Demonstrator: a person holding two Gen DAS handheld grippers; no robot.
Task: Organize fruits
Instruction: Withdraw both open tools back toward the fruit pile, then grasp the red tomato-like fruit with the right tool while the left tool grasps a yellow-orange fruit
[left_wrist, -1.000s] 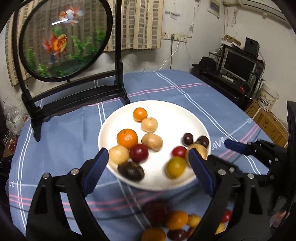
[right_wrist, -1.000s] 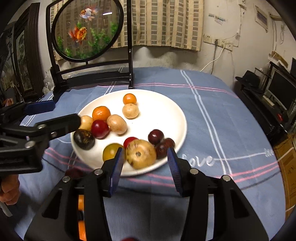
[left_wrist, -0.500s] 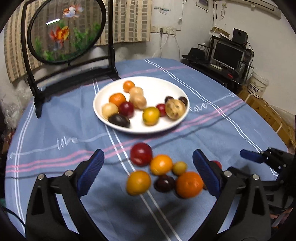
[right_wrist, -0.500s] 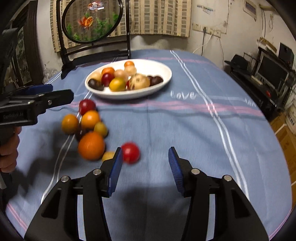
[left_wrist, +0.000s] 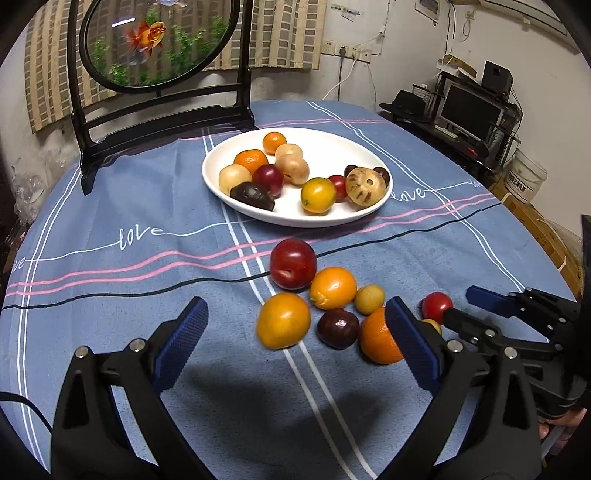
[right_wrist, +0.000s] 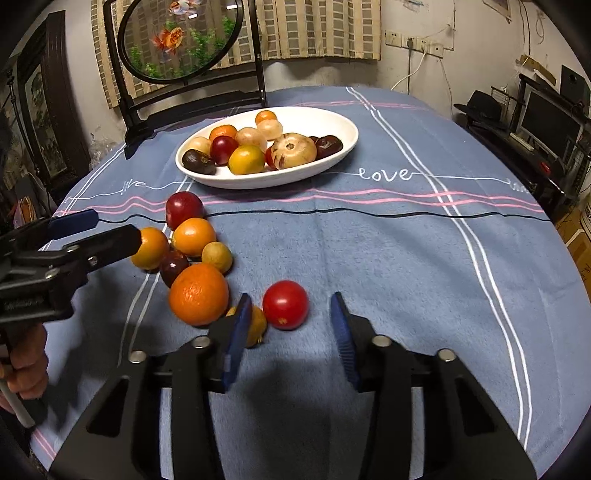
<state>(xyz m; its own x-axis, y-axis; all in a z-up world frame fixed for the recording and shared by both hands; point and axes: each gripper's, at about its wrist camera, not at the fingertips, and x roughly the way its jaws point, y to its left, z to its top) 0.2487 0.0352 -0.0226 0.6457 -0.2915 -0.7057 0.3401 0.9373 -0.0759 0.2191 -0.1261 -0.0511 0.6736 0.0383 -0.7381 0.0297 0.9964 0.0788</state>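
Left gripper (left_wrist: 295, 328): as its jaws are gaping wide, we are holding nothing, low in the frame.
Right gripper (right_wrist: 291, 325): we are narrowing empty jaws beside the red tomato (right_wrist: 285, 304).

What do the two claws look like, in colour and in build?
Both claws, left and right, have matte black angular frames with triangular cut-outs and silver round bolts. Their fingers carry ribbed blue pads. A thin black cable runs beside the left one.

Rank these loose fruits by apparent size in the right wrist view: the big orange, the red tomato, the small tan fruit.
1. big orange
2. red tomato
3. small tan fruit
The tan fruit lies farther from the camera, though it looks clearly smallest.
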